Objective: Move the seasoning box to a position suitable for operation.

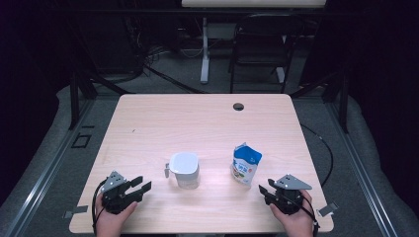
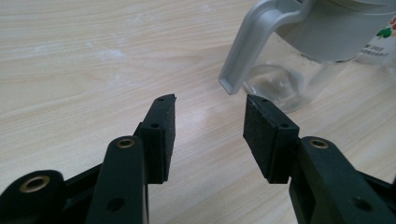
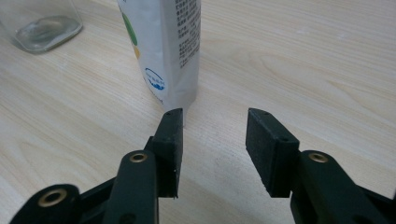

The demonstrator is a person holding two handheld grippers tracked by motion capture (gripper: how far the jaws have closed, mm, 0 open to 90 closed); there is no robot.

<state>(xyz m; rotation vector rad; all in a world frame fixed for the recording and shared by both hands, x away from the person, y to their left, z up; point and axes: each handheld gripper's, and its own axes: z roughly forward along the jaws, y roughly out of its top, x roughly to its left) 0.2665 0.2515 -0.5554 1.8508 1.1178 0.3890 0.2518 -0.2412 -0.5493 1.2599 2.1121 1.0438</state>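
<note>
L gripper (image 1: 137, 188) at table's (image 1: 148, 118) 7 o'clock corner, jaws wide, nothing between; pitcher (image 1: 184, 169) w/ white lid sits near centre, at its 2 o'clock, handle (image 2: 247, 46) just beyond the jaw tips, not touching; R gripper (image 1: 266, 190) at 5 o'clock corner, jaws apart, empty; milk carton (image 1: 246, 163) upright at its 11 o'clock, close but clear of the pads; carton at 3 o'clock of pitcher, apart.

Two obstacles stand near the table's (image 1: 148, 118) front edge: the clear jug (image 1: 184, 170) and the milk carton (image 1: 246, 164). A passable gap separates them; the rear half offers unobstructed passage.
</note>
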